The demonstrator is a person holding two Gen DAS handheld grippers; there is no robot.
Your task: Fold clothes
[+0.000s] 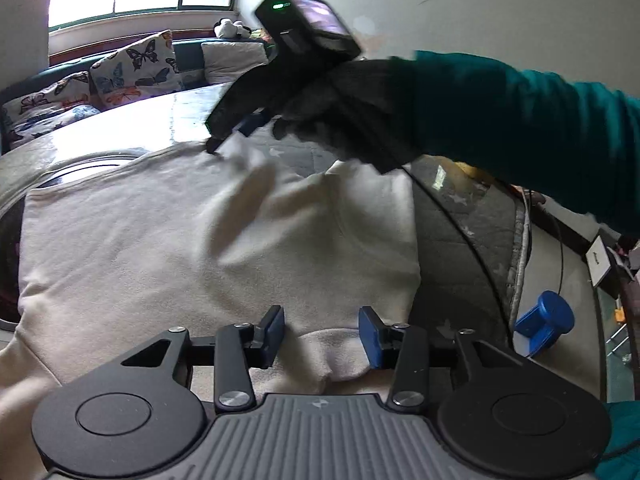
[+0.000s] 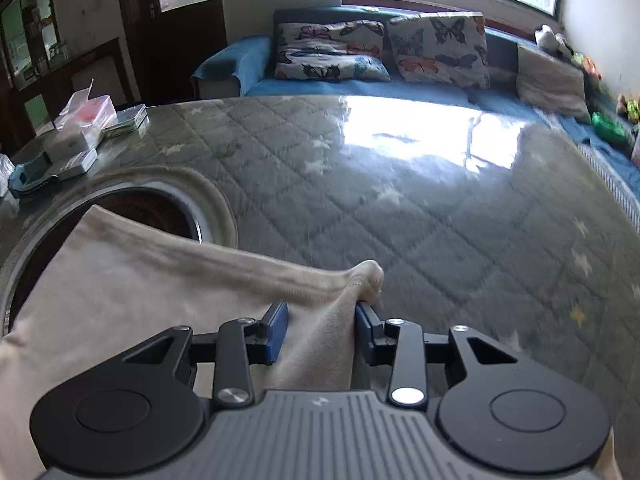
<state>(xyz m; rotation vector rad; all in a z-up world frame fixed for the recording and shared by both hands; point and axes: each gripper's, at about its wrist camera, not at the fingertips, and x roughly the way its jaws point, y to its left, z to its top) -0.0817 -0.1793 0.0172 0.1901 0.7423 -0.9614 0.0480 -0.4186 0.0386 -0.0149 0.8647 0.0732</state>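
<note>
- Your right tool (image 2: 320, 326) has a bunched corner of the cream cotton garment (image 1: 200, 240) between its blue pads; the jaws stand partly apart with cloth filling the gap, so it looks gripped.
- Your left tool (image 1: 322, 336) is open, with a soft fold of the near hem lying between its pads but not pinched.
- The garment lies spread on the grey quilted star-print table (image 2: 400, 200), its long axis running left to right across your left tool's view.
- The held corner lies at the far edge, so the fold probably comes toward your left tool.
</note>
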